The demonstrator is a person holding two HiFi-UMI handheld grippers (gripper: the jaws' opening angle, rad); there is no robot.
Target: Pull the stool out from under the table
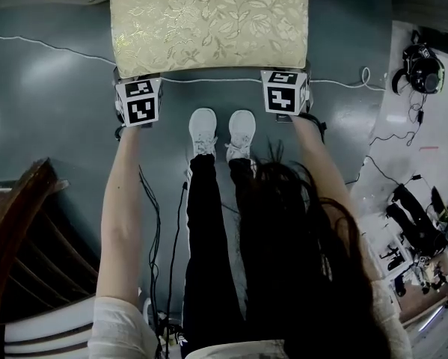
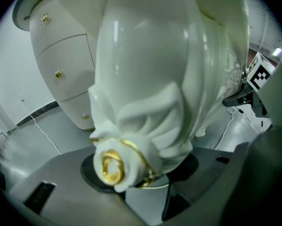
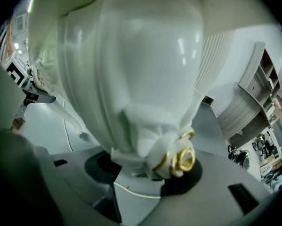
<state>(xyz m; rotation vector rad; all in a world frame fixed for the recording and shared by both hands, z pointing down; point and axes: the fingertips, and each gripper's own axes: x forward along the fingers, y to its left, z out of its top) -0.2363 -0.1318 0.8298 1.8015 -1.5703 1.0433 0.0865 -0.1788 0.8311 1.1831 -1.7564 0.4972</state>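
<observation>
Left gripper (image 1: 139, 102) upper left of centre in head view, right gripper (image 1: 285, 92) upper right, level with each other. My arms reach straight forward and down: left forearm (image 1: 123, 200), right forearm (image 1: 321, 170) parallel. My left jaws clamp left stool leg (image 2: 145, 102); right jaws clamp right stool leg (image 3: 131, 79). My feet (image 1: 222, 133) together between grippers.

**Head view.** Dim, even overhead light. The grey floor (image 1: 44, 88) shows a pale sheen at 10 o'clock. The stool cushion (image 1: 209, 21), at 12 o'clock, is the brightest area, with a soft shadow along its near edge. Straight lines bow toward the rim.

**Left gripper view.** Round fisheye frame with black corners. The glossy stool leg (image 2: 150, 65) carries thin streaks of glare at 12 o'clock. The left gripper (image 2: 145, 192), at 6 o'clock, is blurred.

**Right gripper view.** Likewise, with glare at 1 o'clock and the right gripper (image 3: 141, 192) soft.
</observation>
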